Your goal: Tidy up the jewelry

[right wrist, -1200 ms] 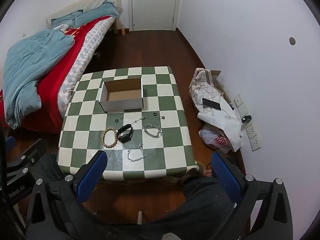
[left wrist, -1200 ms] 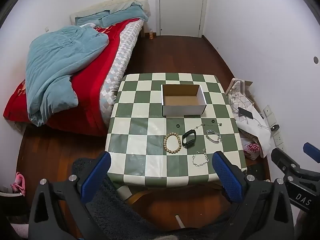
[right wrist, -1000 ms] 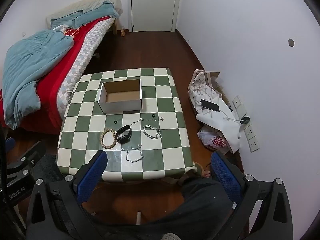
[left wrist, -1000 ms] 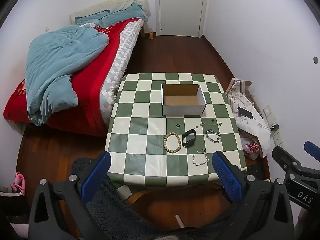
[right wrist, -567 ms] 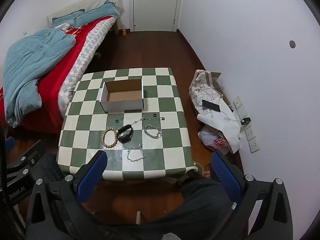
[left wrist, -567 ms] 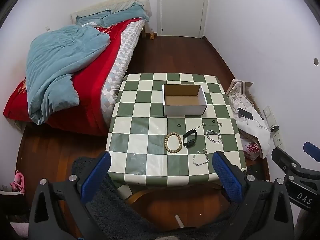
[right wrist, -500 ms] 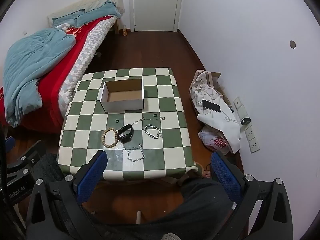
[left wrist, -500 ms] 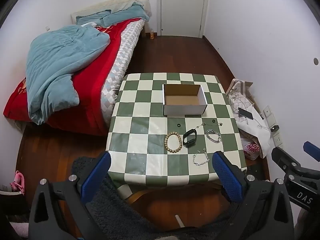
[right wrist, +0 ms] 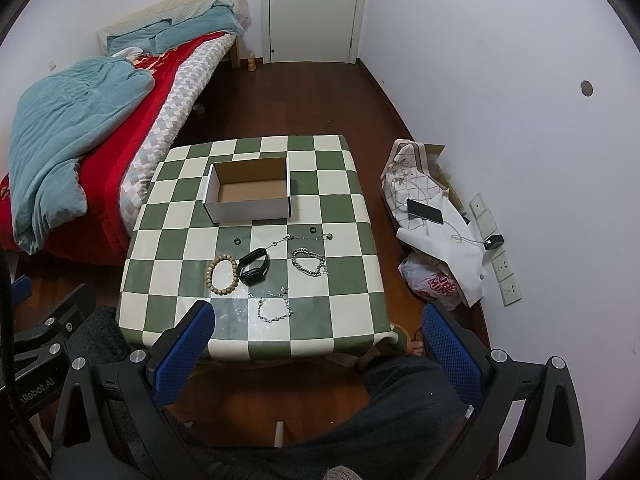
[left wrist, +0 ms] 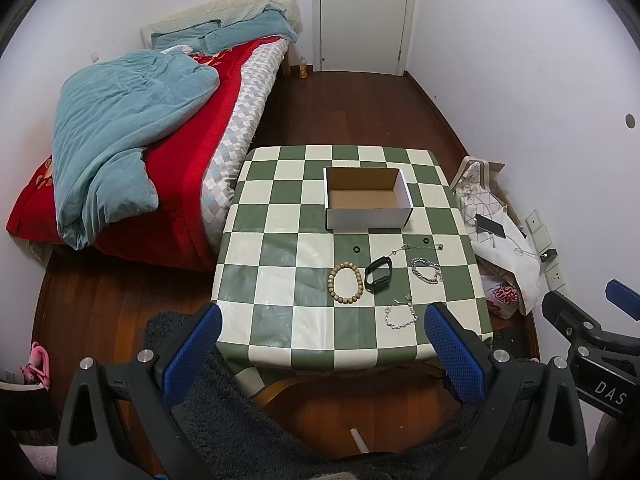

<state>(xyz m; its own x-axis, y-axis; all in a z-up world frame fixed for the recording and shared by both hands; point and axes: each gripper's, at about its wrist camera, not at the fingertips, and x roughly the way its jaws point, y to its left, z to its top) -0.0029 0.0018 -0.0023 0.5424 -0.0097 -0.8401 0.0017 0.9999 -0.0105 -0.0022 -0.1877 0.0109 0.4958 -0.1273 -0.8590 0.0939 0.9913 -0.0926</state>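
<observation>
A green and white checked table (left wrist: 280, 280) (right wrist: 344, 280) bears an open empty cardboard box (left wrist: 367, 198) (right wrist: 248, 194). In front of the box lie a wooden bead bracelet (left wrist: 346, 282) (right wrist: 222, 274), a black band (left wrist: 378, 274) (right wrist: 253, 266), a thick silver chain bracelet (left wrist: 426, 270) (right wrist: 307, 263), a thin silver chain (left wrist: 401, 314) (right wrist: 272, 304), a thin necklace (left wrist: 420, 247) (right wrist: 304, 237) and a small black ring (left wrist: 356, 249) (right wrist: 237, 241). My left gripper (left wrist: 320, 332) and right gripper (right wrist: 318, 332) are both open and empty, held high above the table's near edge.
A bed with a red cover and blue duvet (left wrist: 120, 136) stands left of the table. Bags, a phone and wall sockets (left wrist: 496, 232) (right wrist: 432, 216) lie right of it. A white door (left wrist: 362, 16) is at the back. A dark rug (left wrist: 224, 400) is below me.
Both views have shifted only slightly; the jewelry and box have not moved and both grippers stay open.
</observation>
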